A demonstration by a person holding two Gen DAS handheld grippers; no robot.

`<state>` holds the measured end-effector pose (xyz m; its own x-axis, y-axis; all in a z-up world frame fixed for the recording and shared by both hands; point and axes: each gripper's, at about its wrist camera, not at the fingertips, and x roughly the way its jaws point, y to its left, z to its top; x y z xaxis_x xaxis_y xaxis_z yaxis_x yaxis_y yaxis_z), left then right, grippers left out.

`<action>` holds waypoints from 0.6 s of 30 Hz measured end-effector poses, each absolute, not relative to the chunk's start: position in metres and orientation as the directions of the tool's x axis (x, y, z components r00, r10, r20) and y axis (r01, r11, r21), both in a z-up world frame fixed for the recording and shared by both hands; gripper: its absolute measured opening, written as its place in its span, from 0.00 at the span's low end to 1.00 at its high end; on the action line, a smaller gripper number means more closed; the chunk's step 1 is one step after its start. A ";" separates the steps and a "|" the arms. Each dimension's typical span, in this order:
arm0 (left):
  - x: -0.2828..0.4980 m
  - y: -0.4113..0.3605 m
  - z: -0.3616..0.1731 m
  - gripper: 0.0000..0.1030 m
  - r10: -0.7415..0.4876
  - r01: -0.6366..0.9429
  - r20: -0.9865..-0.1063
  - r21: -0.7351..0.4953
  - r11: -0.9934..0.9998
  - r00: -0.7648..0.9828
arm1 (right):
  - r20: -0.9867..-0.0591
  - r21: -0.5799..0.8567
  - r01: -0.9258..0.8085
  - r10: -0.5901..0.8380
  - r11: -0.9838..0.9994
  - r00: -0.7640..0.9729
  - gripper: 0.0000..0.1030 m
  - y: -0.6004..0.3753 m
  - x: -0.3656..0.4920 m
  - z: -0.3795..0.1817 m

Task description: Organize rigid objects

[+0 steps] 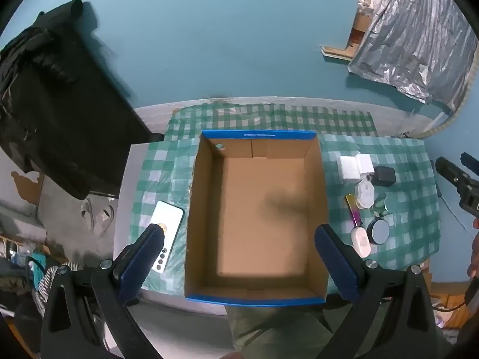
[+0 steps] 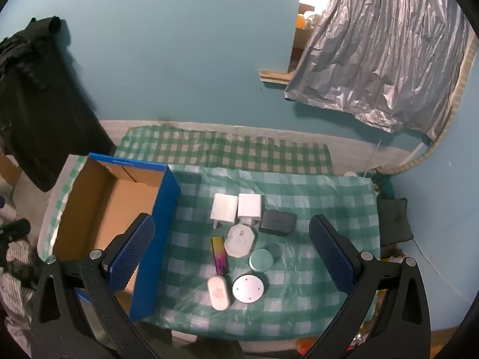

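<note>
An empty cardboard box with blue rims (image 1: pixel 259 134) (image 2: pixel 166 209) sits on a green checked cloth. My left gripper (image 1: pixel 239 236) hovers above it, open and empty. A white remote (image 1: pixel 166 224) lies left of the box. My right gripper (image 2: pixel 232 230) is open and empty above a cluster of small items: two white chargers (image 2: pixel 223 208) (image 2: pixel 249 205), a black case (image 2: pixel 277 222), a white octagonal puck (image 2: pixel 240 240), a purple-yellow stick (image 2: pixel 219 255), a teal round tin (image 2: pixel 261 259), a silver disc (image 2: pixel 248 288) and a white oval case (image 2: pixel 219 293).
The cloth (image 2: pixel 314 233) covers a small table against a teal wall (image 2: pixel 179 59). Black clothing (image 1: pixel 60 113) hangs at the left. A silver foil curtain (image 2: pixel 389 59) hangs at the right. A dark cushion (image 2: pixel 393 221) lies past the table's right edge.
</note>
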<state>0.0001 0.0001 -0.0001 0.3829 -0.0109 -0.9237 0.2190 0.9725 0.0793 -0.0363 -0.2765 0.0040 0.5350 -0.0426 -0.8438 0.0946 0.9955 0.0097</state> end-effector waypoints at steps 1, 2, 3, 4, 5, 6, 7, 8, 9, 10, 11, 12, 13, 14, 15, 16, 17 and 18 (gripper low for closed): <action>0.000 0.000 0.000 0.99 -0.014 0.221 -0.924 0.077 0.972 0.381 | -0.846 0.012 0.095 -0.040 0.995 0.531 0.99 -0.277 -0.037 0.004; 0.000 -0.001 0.000 0.99 -0.016 0.226 -0.924 0.076 0.971 0.382 | -0.849 0.016 0.095 -0.037 0.995 0.528 0.99 -0.278 -0.038 0.004; 0.000 -0.002 0.000 0.98 -0.016 0.232 -0.923 0.079 0.970 0.384 | -0.851 0.020 0.097 -0.034 0.995 0.524 0.99 -0.279 -0.039 0.004; -0.001 -0.004 -0.001 0.98 -0.014 0.237 -0.923 0.084 0.968 0.385 | -0.854 0.022 0.099 -0.033 0.995 0.519 0.99 -0.281 -0.041 0.003; -0.001 -0.001 0.000 0.98 -0.033 0.212 -0.923 0.053 0.976 0.382 | -0.859 -0.001 0.097 -0.050 0.995 0.509 0.99 -0.279 -0.040 0.005; 0.001 0.001 -0.002 0.98 -0.034 0.213 -0.924 0.052 0.976 0.381 | -0.857 0.014 0.094 -0.037 0.995 0.513 0.99 -0.283 -0.041 0.005; 0.000 0.000 -0.001 0.98 -0.030 0.208 -0.923 0.055 0.977 0.385 | -0.868 0.007 0.093 -0.040 0.996 0.495 0.99 -0.283 -0.037 0.005; -0.001 -0.002 -0.001 0.98 -0.025 0.207 -0.922 0.061 0.976 0.386 | -0.870 0.010 0.092 -0.037 0.996 0.491 0.99 -0.285 -0.036 0.004; -0.001 -0.002 0.000 0.98 -0.028 0.209 -0.922 0.058 0.976 0.386 | -0.867 -0.004 0.090 -0.049 0.996 0.497 0.99 -0.279 -0.037 0.000; 0.000 -0.001 0.002 0.98 -0.030 0.210 -0.923 0.056 0.976 0.384 | -0.867 -0.002 0.088 -0.045 0.996 0.497 0.99 -0.279 -0.036 0.000; 0.000 -0.001 0.002 0.98 -0.031 0.212 -0.923 0.055 0.976 0.382 | -0.863 0.008 0.088 -0.037 0.996 0.503 0.99 -0.279 -0.037 -0.001; -0.001 -0.001 0.002 0.98 -0.031 0.214 -0.924 0.055 0.975 0.381 | -0.860 0.017 0.087 -0.029 0.996 0.509 0.99 -0.282 -0.038 0.000; -0.002 -0.001 0.001 0.98 -0.029 0.215 -0.924 0.058 0.975 0.381 | -0.860 0.020 0.088 -0.028 0.996 0.510 0.99 -0.283 -0.039 0.000; -0.002 -0.002 0.000 0.98 -0.028 0.217 -0.924 0.060 0.974 0.381 | -0.860 0.017 0.088 -0.030 0.996 0.510 0.99 -0.283 -0.040 -0.001; -0.002 -0.002 0.001 0.98 -0.028 0.219 -0.924 0.061 0.974 0.382 | -0.861 0.016 0.088 -0.031 0.996 0.508 0.99 -0.284 -0.039 -0.001; -0.002 -0.003 0.000 0.98 -0.028 0.225 -0.923 0.064 0.972 0.385 | -0.861 0.012 0.086 -0.033 0.996 0.508 0.99 -0.282 -0.040 -0.001; -0.002 -0.003 0.000 0.98 -0.028 0.228 -0.921 0.066 0.971 0.388 | -0.861 0.011 0.086 -0.034 0.996 0.508 0.99 -0.282 -0.040 -0.001; -0.003 -0.003 0.000 0.98 -0.027 0.229 -0.921 0.068 0.971 0.389 | -0.861 0.010 0.085 -0.034 0.996 0.507 0.99 -0.283 -0.040 -0.001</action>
<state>-0.0028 -0.0033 0.0002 0.3893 -0.0274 -0.9207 0.2292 0.9710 0.0680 -0.0399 -0.2826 -0.0009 0.5070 -0.0344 -0.8613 0.0853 0.9963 0.0105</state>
